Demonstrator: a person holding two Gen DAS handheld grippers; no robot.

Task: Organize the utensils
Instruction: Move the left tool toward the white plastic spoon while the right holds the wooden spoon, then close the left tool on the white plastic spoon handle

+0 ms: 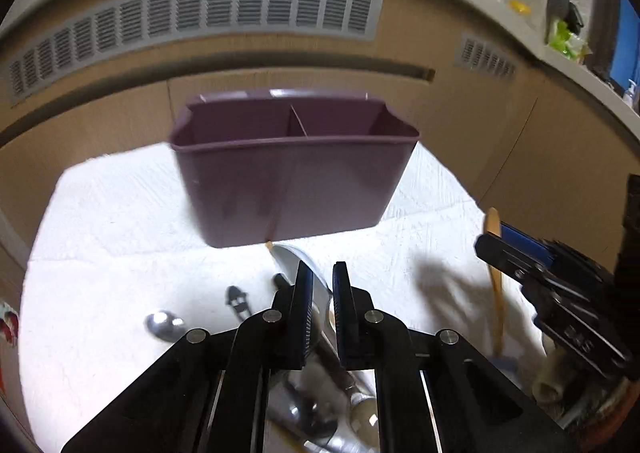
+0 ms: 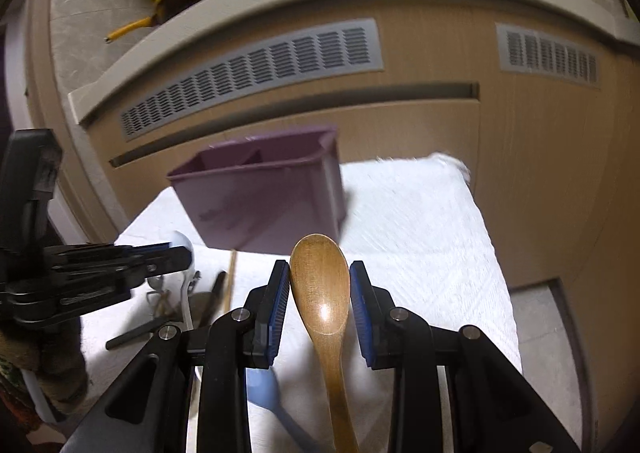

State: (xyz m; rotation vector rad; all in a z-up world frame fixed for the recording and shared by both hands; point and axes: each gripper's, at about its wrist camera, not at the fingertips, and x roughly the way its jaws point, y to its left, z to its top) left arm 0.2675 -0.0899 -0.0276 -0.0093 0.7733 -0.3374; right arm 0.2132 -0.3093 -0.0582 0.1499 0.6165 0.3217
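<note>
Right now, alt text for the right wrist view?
The right gripper holds a wooden spoon, bowl up, between its blue-padded fingers, facing an empty purple two-part caddy on a white towel. At left, the left gripper hangs over a heap of utensils.

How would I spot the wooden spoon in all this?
Find the purple divided bin standing on the white towel. In front of it, between the right gripper fingers, is the wooden spoon, bowl toward the bin. It alone is wooden; the pile beside it is mostly metal.
</note>
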